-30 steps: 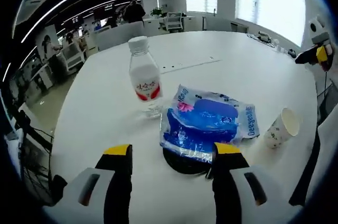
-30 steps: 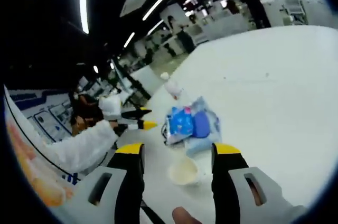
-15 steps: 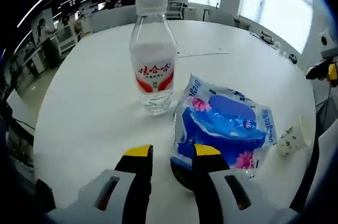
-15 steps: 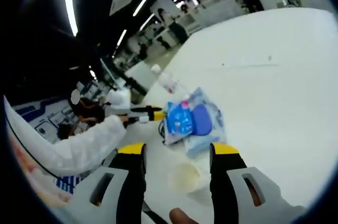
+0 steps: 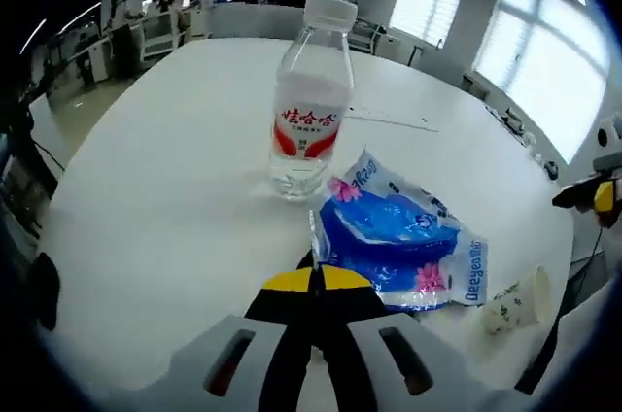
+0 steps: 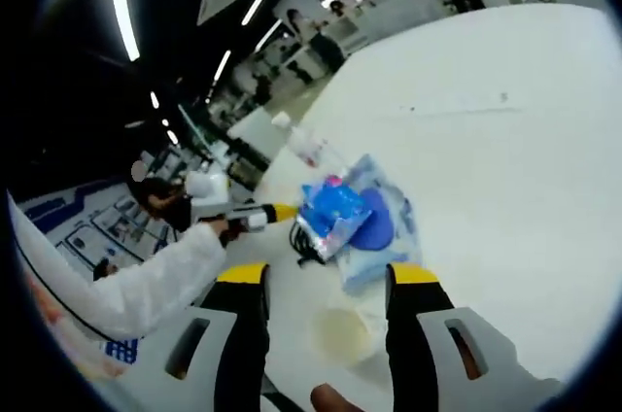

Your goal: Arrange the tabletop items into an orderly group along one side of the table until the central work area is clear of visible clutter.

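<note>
Blue wipes pack pinched at its near corner, just right of the water bottle.
The left hand-held gripper has its jaws shut on the pack, whose length runs away to the right toward the paper cup; the right hand-held gripper hangs open above that cup on the white bench.
</note>
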{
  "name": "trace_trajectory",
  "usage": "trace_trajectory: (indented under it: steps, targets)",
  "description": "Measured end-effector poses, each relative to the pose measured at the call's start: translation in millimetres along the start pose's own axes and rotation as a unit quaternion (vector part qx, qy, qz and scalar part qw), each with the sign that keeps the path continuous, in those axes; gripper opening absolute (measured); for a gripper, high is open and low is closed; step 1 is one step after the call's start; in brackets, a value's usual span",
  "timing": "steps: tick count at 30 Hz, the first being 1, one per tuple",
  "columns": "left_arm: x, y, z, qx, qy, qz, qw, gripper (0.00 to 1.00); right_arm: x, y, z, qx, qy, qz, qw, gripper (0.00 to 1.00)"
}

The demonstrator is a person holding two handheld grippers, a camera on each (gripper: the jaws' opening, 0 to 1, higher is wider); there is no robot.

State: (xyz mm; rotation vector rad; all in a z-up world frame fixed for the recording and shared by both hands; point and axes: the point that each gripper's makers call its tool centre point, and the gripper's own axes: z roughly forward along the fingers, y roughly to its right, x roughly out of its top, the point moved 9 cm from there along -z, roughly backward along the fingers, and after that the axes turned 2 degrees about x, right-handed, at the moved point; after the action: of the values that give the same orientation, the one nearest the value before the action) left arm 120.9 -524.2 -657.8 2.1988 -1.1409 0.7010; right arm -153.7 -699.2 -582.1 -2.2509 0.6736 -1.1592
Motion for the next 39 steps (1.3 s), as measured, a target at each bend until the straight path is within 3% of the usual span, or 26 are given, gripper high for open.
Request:
trace_trajectory:
  steps: [5,7,12,15,17,19,23,25,27,28,31,35,39]
  targets:
    - [-3.2,24.0,-17,-0.005,0.024,-0.07,0.9973,0.0,-0.7,2,0,-0.011,0.003,-0.003,0.9999,0.46]
    - [-0.5,39.1,-24,-0.033,0.045,-0.115,0.9918,0.0,-1.0,3,0,-0.017,0.005,-0.003,0.9998,0.46]
    - [7.9,69.3,-37,-0.055,0.062,-0.125,0.9887,0.0,-4.9,1,-3,-0.03,0.009,-0.022,0.9993,0.45]
    - [14.1,87.8,-45,-0.066,0.075,-0.122,0.9875,0.0,-3.4,0,-8,-0.031,0.034,-0.024,0.9987,0.43]
    - [17.6,99.3,-49,-0.078,0.087,-0.138,0.9835,0.0,-3.1,-1,-12,-0.027,0.047,-0.023,0.9982,0.42]
    - [21.2,114.1,-52,-0.108,0.099,-0.163,0.9757,0.0,-4.8,-1,-16,-0.032,0.057,-0.023,0.9976,0.4]
    - [23.2,138.7,-59,-0.127,0.097,-0.135,0.978,0.0,-11.0,1,-23,-0.057,0.084,-0.032,0.9943,0.33]
    - [23.5,148.0,-61,-0.136,0.098,-0.136,0.9764,0.0,-13.0,4,-28,-0.065,0.097,-0.028,0.9927,0.25]
    - [22.2,155.2,-61,-0.139,0.095,-0.132,0.9768,0.0,-12.2,5,-35,-0.054,0.12,-0.009,0.9913,0.07]
    - [21.8,157.7,-62,-0.139,0.095,-0.132,0.9769,0.0,-12.8,9,-40,-0.064,0.127,-0.004,0.9899,0.04]
    - [23.4,169.7,-64,-0.16,0.095,-0.138,0.9729,0.0,-16.6,19,-49,-0.081,0.12,0.002,0.9894,0.0]
    - [20.6,188.1,-63,-0.149,0.07,-0.056,0.9847,0.0,-17.2,28,-65,-0.089,0.154,0.042,0.9832,0.0]
    - [18.0,208.3,-59,-0.156,0.056,-0.011,0.9861,0.0,-15.9,37,-81,-0.101,0.157,0.037,0.9817,0.0]
